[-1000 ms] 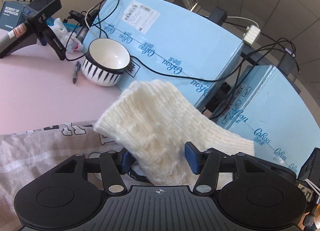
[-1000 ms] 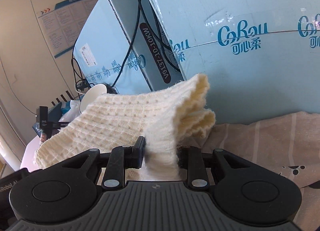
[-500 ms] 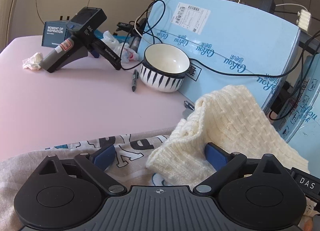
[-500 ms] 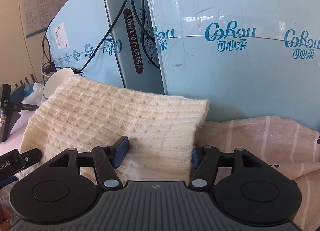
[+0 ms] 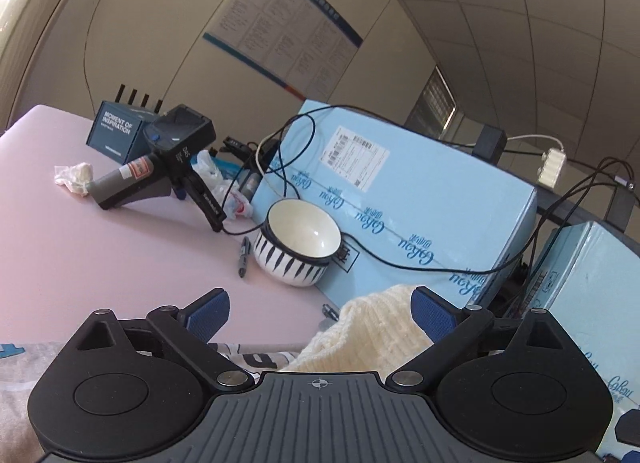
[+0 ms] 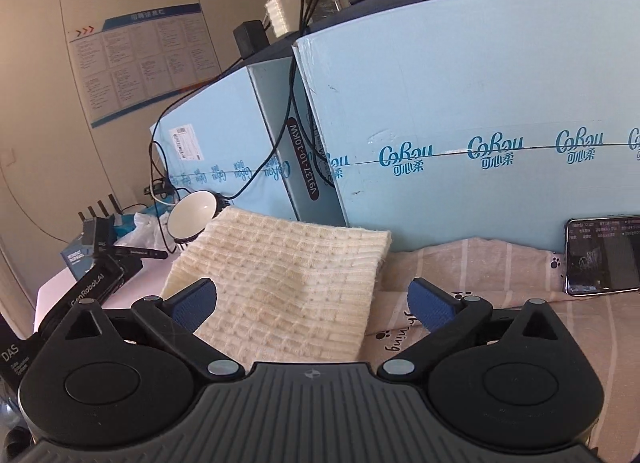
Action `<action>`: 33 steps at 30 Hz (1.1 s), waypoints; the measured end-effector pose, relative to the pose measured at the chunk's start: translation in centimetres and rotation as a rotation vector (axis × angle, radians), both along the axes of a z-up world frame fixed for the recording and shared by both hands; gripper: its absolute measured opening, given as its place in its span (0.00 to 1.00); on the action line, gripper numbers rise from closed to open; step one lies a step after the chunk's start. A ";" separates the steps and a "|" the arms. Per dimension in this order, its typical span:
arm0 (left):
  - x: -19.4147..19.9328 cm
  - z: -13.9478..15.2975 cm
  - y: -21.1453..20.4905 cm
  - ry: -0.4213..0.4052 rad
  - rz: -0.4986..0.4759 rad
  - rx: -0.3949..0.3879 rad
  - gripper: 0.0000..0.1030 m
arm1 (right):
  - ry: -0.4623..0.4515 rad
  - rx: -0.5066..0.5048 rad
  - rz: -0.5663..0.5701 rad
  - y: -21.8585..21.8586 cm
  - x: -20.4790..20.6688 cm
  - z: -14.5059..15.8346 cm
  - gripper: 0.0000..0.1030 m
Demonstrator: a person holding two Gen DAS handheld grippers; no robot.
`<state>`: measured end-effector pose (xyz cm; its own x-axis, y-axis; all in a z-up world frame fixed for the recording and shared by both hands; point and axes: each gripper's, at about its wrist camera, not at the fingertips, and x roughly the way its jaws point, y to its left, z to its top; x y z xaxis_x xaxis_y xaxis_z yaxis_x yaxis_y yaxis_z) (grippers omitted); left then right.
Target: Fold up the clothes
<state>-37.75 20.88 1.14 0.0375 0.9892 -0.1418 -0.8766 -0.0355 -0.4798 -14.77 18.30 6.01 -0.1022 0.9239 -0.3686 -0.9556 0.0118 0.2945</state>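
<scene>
A cream knitted garment [image 6: 288, 283] lies folded flat on top of other clothes, up against the blue boxes. In the left wrist view a corner of it [image 5: 372, 335] shows low between the fingers. My left gripper [image 5: 320, 315] is open and holds nothing, just above and behind the knit. My right gripper [image 6: 312, 303] is open and empty, with the knit lying below its spread fingers. A pink striped cloth [image 6: 480, 275] lies under the knit on the right, and a grey printed garment [image 5: 36, 367] on the left.
Two blue cardboard boxes [image 6: 480, 135] with cables stand right behind the clothes. A striped bowl [image 5: 298, 247], a pen [image 5: 243, 257], a spare handheld gripper [image 5: 160, 175], a dark box [image 5: 116, 131] and crumpled tissue sit on the pink table [image 5: 80, 263]. A phone [image 6: 604, 255] leans at the right.
Both grippers opened and let go of the knitted garment, which now lies flat on the pile. Both grippers have drawn back and tilted up.
</scene>
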 end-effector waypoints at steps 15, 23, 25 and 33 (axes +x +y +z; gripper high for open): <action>8.3 1.7 -9.6 0.326 0.003 0.093 1.00 | -0.112 0.147 -0.061 -5.4 2.4 -4.0 1.00; 9.3 0.6 -9.0 0.433 -0.030 0.077 1.00 | -0.105 0.160 -0.068 -5.1 2.5 -5.6 1.00; 9.5 0.5 -9.0 0.453 -0.036 0.074 1.00 | -0.119 0.143 -0.059 -4.8 2.1 -5.9 1.00; 9.5 -0.1 -8.8 0.494 0.033 0.050 1.00 | -0.178 0.107 -0.071 -4.4 1.2 -6.6 1.00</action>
